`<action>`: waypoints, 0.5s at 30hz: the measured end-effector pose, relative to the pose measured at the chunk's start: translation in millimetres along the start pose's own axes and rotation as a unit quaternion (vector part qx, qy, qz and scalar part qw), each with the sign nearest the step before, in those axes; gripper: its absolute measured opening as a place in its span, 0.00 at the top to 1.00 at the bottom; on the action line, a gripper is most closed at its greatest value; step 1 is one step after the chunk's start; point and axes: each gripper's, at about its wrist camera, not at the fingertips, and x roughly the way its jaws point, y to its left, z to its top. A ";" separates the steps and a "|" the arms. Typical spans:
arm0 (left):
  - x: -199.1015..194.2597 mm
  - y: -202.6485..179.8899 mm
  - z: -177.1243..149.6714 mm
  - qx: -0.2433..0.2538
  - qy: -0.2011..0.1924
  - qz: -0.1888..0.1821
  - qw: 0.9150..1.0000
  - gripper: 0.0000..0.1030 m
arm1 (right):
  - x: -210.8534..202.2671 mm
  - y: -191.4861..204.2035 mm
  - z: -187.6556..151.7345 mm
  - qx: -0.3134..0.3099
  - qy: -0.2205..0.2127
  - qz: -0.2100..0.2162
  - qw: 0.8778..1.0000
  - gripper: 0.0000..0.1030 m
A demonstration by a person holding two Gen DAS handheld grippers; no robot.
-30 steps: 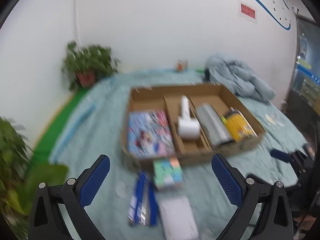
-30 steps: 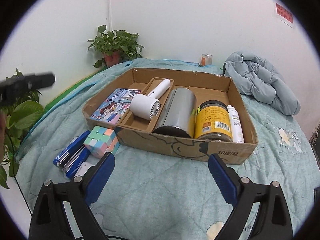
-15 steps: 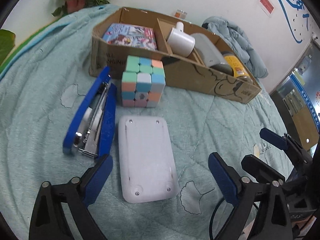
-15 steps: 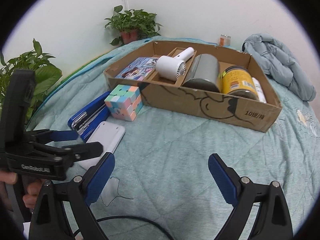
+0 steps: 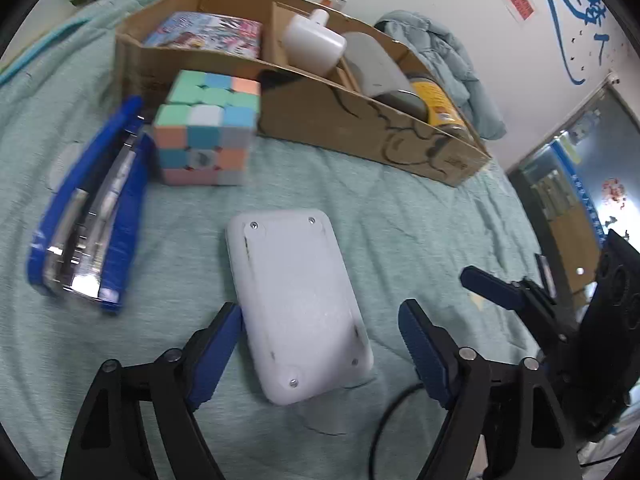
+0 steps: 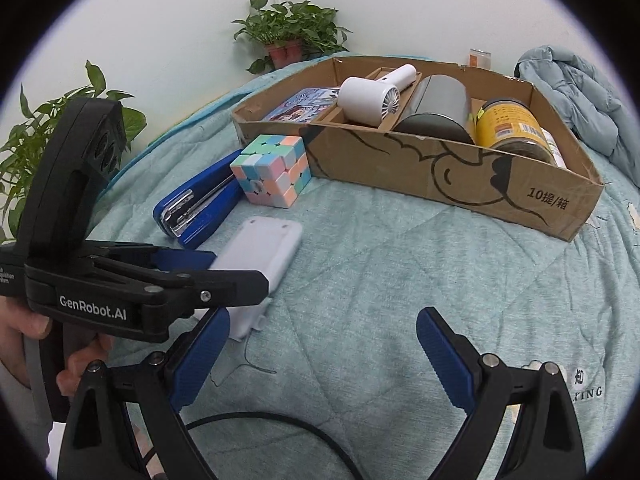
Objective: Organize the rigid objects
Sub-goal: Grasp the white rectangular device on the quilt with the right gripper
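Lowered since a moment ago, the left gripper (image 5: 320, 320) is closing around the white flat device (image 5: 298, 300) – pads not yet pressing – whose long axis points toward the cardboard box (image 5: 360, 120) beyond; right gripper (image 6: 322, 354) gapes empty.

Even indoor light, fisheye bending, slight blur.

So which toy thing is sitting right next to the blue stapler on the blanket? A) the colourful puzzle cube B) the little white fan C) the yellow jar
A: the colourful puzzle cube sits right beside the blue stapler on the blanket, outside the cardboard box.
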 end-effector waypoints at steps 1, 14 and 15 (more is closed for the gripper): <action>1.5 -1.8 -1.0 -0.005 0.002 -0.015 1.000 0.24 | -2.1 -4.0 -2.8 0.001 -0.001 0.009 1.000 0.08; 42.3 -27.8 9.0 -0.053 0.025 -0.117 0.991 0.29 | -19.7 -30.0 -16.1 -0.021 -0.003 0.007 1.000 0.08; 42.4 -27.9 10.8 -0.053 0.023 -0.109 0.992 0.31 | -15.3 -28.6 -14.1 -0.025 -0.002 0.005 1.000 0.09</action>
